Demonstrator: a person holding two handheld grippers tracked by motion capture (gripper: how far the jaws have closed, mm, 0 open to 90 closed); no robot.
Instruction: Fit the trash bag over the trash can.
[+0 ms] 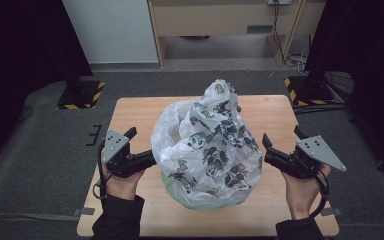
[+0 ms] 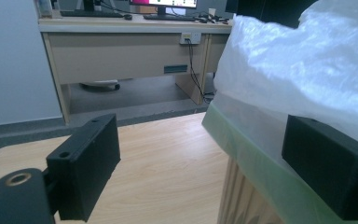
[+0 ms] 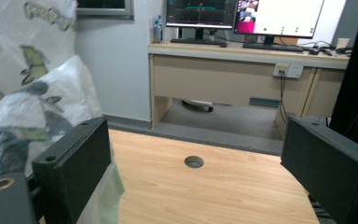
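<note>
Right now your left gripper [image 1: 147, 159] and right gripper [image 1: 268, 150] flank the panda-print plastic bag [image 1: 207, 145] at the middle of the table [image 1: 275, 115], both with jaws spread and grasping nothing, seemingly poised to steady it from either side.

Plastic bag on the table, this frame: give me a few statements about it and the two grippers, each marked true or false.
1. The plastic bag is white with a panda print. True.
2. The left gripper is clamped on the bag. False: its jaws stand open, with the bag's side beside them.
3. The right gripper is open and apart from the bag. True.
4. The bag lies flat and folded. False: it stands puffed up, over something with a pale green band at its base.
5. The bag sits on a wooden table. True.
</note>
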